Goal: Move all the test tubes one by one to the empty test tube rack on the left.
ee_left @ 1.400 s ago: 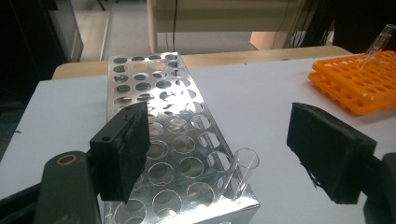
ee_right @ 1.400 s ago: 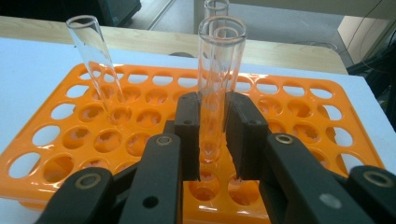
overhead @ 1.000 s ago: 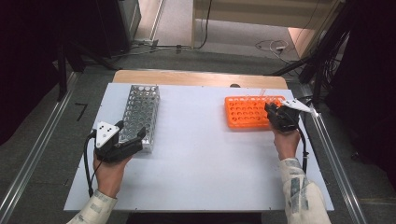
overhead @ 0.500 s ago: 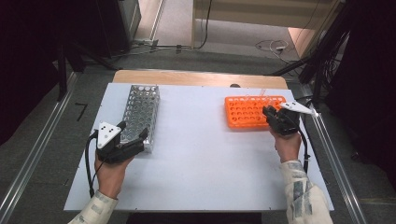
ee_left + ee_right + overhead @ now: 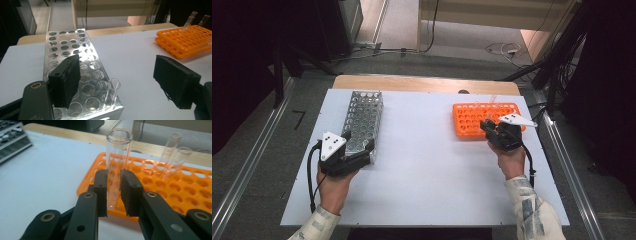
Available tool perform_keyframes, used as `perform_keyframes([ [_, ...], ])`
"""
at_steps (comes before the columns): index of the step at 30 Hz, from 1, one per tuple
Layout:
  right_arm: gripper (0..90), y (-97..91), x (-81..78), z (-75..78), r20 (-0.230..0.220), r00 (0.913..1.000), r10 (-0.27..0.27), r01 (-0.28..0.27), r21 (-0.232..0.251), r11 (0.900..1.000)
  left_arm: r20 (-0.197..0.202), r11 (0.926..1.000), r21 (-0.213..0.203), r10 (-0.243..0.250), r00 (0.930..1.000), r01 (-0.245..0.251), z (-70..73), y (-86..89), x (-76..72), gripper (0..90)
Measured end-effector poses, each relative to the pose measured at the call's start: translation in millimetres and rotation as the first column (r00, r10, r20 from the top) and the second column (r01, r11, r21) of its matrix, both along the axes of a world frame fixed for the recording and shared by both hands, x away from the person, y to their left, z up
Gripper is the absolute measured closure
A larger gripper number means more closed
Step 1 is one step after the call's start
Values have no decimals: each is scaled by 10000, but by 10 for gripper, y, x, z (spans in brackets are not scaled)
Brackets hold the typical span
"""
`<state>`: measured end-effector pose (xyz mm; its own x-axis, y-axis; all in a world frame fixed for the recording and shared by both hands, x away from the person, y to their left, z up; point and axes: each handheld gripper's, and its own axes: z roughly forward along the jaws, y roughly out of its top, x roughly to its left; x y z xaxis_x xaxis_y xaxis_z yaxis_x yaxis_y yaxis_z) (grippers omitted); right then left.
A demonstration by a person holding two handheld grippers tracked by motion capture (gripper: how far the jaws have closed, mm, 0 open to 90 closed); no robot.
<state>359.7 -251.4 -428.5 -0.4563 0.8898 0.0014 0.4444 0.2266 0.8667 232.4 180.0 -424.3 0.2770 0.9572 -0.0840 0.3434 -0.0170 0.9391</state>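
Glass test tube (image 5: 115, 167) clamped upright in right gripper (image 5: 114, 195); left gripper (image 5: 120, 82) gapes empty

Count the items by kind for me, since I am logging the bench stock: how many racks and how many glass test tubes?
Metal rack: 1
Orange rack: 1
Glass test tubes: 4, namely one in the metal rack, one in the right claw, two in the orange rack
Total: 6

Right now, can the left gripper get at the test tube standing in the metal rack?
Probably yes. The left gripper has its jaws open on either side of the test tube, which stands in a near corner hole of the metal rack, with nothing between.
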Motion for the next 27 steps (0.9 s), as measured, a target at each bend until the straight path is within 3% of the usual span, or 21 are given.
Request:
perform_keyframes([
  [11,732,446,-187,-60,-54,9901,1403,-1404,-500,9888,-29,9995,62,-309,9995,309,0,-98,-12,214],
  [27,732,845,-364,-154,-332,9657,2577,-2594,-671,9634,-63,9951,304,-944,9955,946,-30,-320,-33,222],
])
